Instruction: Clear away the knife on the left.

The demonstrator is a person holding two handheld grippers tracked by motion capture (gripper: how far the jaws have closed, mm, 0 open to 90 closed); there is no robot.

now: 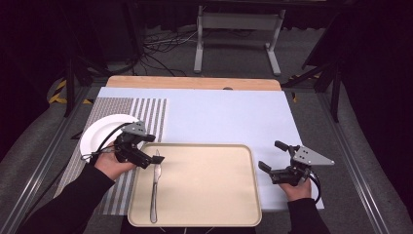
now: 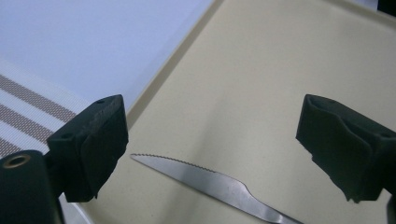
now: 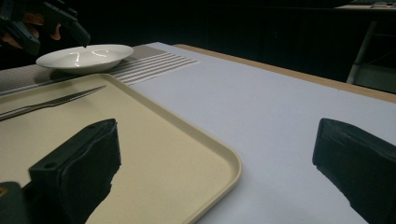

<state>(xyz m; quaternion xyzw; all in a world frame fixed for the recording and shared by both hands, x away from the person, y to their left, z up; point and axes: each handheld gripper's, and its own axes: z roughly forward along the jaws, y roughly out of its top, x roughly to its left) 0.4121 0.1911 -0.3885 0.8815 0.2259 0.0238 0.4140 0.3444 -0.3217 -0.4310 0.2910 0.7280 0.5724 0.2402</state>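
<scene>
A steel table knife (image 1: 154,187) lies lengthwise at the left side of a beige tray (image 1: 209,180), serrated blade pointing away from me. My left gripper (image 1: 155,155) hovers open just above the blade tip; in the left gripper view the blade (image 2: 201,179) lies between and below the spread jaws, untouched. A white plate (image 1: 100,132) rests on a striped placemat (image 1: 146,114) behind that gripper. My right gripper (image 1: 270,156) stands open over the blue mat (image 1: 224,114) just right of the tray, holding nothing; the right gripper view shows the tray corner (image 3: 205,154), knife (image 3: 51,103) and plate (image 3: 86,57).
The blue mat covers most of a wooden tabletop (image 1: 195,83). Beyond the far edge stand a white table frame (image 1: 234,34) and cables on a grey floor. Metal rails (image 1: 34,170) run along both sides.
</scene>
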